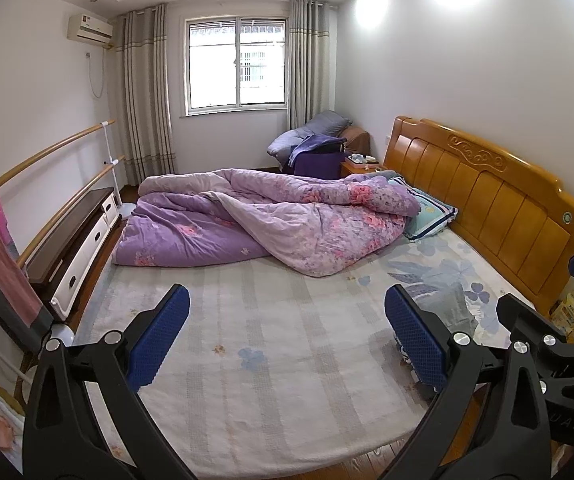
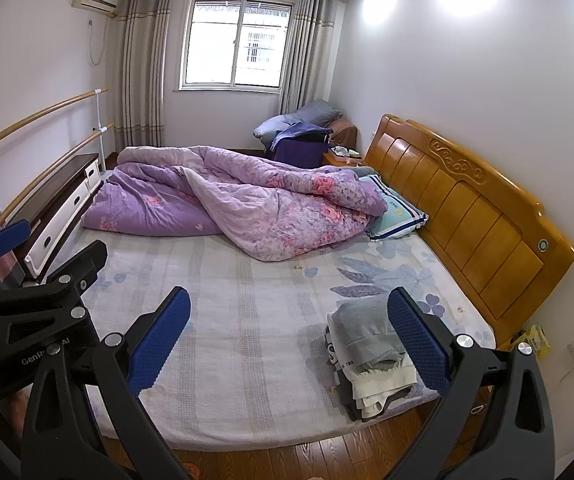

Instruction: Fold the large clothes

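Note:
A stack of folded clothes (image 2: 371, 356), grey on top with white and dark layers below, lies at the near right corner of the bed (image 2: 247, 320). In the left wrist view only its grey top (image 1: 453, 310) shows behind the right finger. My left gripper (image 1: 287, 336) is open and empty, held above the near edge of the bed. My right gripper (image 2: 289, 340) is open and empty, just left of and above the stack. The left gripper also shows at the left of the right wrist view (image 2: 27, 280).
A crumpled purple floral quilt (image 2: 247, 200) covers the far half of the bed, with a pillow (image 2: 397, 212) by the wooden headboard (image 2: 479, 208). A low cabinet (image 2: 59, 208) and wooden rails (image 2: 39, 152) run along the left. Wooden floor (image 2: 307, 456) lies below.

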`<state>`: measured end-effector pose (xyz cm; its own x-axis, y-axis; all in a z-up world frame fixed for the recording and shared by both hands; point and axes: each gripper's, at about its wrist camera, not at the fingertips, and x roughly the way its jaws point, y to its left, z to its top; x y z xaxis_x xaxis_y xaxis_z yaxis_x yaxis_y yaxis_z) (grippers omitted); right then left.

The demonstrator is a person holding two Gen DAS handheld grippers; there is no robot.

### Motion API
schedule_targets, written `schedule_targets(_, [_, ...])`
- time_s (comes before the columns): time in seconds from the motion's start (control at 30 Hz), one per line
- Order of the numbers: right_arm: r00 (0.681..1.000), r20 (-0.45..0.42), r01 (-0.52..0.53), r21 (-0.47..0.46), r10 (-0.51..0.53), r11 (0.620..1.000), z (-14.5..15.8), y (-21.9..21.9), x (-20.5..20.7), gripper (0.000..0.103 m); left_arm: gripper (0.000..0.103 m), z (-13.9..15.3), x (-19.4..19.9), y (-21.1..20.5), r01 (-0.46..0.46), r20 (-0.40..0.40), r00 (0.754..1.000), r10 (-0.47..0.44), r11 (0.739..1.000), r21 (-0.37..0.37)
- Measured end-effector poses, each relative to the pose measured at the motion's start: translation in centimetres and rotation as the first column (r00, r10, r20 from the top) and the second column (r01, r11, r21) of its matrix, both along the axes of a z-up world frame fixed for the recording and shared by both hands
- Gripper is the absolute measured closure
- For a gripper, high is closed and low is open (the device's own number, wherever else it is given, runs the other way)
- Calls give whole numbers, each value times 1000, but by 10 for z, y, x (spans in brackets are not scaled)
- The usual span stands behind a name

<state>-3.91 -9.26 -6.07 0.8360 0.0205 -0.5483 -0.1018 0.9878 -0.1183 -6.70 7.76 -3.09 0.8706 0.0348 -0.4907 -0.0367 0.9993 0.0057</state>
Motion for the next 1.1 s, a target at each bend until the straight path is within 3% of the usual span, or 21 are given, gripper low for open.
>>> schedule_targets(1.1, [1000, -10, 14, 6, -14, 1000, -1, 6, -6, 8, 5, -2, 1, -5, -4, 0, 1000, 4, 1000, 3])
